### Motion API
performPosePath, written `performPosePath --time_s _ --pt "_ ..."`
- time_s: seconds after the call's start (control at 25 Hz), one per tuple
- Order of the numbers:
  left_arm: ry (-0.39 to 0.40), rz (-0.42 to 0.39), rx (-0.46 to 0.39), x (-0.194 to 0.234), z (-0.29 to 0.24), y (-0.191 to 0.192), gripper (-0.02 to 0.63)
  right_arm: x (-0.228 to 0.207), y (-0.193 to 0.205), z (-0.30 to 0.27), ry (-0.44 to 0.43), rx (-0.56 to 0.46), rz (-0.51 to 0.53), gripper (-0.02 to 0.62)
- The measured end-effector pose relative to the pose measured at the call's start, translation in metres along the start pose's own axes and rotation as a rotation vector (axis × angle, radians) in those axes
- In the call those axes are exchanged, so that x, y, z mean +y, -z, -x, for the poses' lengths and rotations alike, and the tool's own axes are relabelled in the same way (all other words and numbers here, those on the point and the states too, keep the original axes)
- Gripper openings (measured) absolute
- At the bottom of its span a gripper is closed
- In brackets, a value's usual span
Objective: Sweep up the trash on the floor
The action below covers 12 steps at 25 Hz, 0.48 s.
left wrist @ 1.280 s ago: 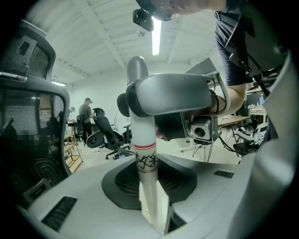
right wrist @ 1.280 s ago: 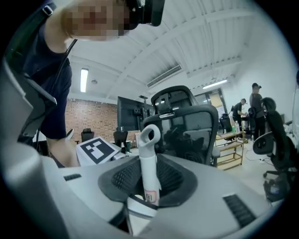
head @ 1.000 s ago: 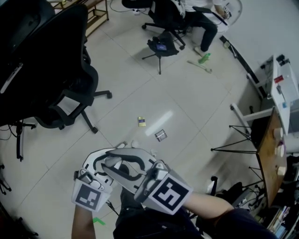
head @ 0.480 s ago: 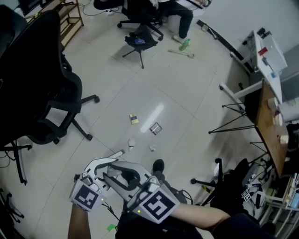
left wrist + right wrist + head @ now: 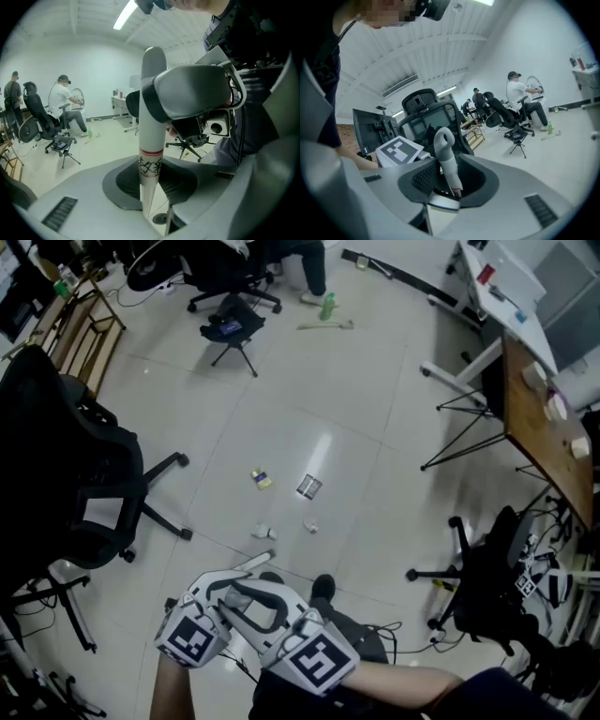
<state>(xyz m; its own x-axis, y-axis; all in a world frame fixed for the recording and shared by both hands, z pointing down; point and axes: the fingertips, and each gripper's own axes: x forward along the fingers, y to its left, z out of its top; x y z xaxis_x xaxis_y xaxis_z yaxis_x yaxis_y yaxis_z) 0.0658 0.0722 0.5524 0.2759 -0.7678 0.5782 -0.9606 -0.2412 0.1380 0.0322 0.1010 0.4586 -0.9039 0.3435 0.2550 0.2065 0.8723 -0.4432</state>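
Observation:
Several bits of trash lie on the pale floor in the head view: a yellow packet (image 5: 261, 478), a silvery wrapper (image 5: 308, 487) and two small white scraps (image 5: 265, 532). Both grippers sit close together at the bottom, on one white pole handle (image 5: 251, 564). My left gripper (image 5: 217, 594) is shut on the pole (image 5: 152, 140) just below its red band. My right gripper (image 5: 267, 610) grips the same handle (image 5: 448, 165) near its looped end; its jaws have just been opening slightly, with the handle still between them. The pole's lower end is hidden.
A black office chair (image 5: 84, 493) stands at the left, and another chair base (image 5: 478, 577) at the right by a wooden desk (image 5: 544, 427). A small stool (image 5: 228, 329), a green bottle (image 5: 327, 306) and seated people are at the far side. Cables lie near my feet.
Both grippers have sunk together at the bottom of the head view, still on the handle. The head camera has swung, so the trash sits higher and more of the room shows.

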Motion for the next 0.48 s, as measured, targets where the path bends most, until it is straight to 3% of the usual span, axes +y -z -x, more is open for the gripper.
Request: performPosePath --time_s 0.2,0.28,0.48 --pt "0.059 -0.044 0.047 -0.016 -0.021 0.002 0.071 -0.018 0.009 0.02 0.087 -0.038 -0.071 0.133" --pt "0.07 -0.061 0.024 -0.014 -0.029 0.005 0.071 -0.028 0.015 0.02 0.142 -0.057 -0.092 0.133" --pt "0.064 -0.015 -0.05 0.01 -0.052 0.003 0.069 -0.067 0.016 0.012 0.265 -0.109 -0.072 0.128"
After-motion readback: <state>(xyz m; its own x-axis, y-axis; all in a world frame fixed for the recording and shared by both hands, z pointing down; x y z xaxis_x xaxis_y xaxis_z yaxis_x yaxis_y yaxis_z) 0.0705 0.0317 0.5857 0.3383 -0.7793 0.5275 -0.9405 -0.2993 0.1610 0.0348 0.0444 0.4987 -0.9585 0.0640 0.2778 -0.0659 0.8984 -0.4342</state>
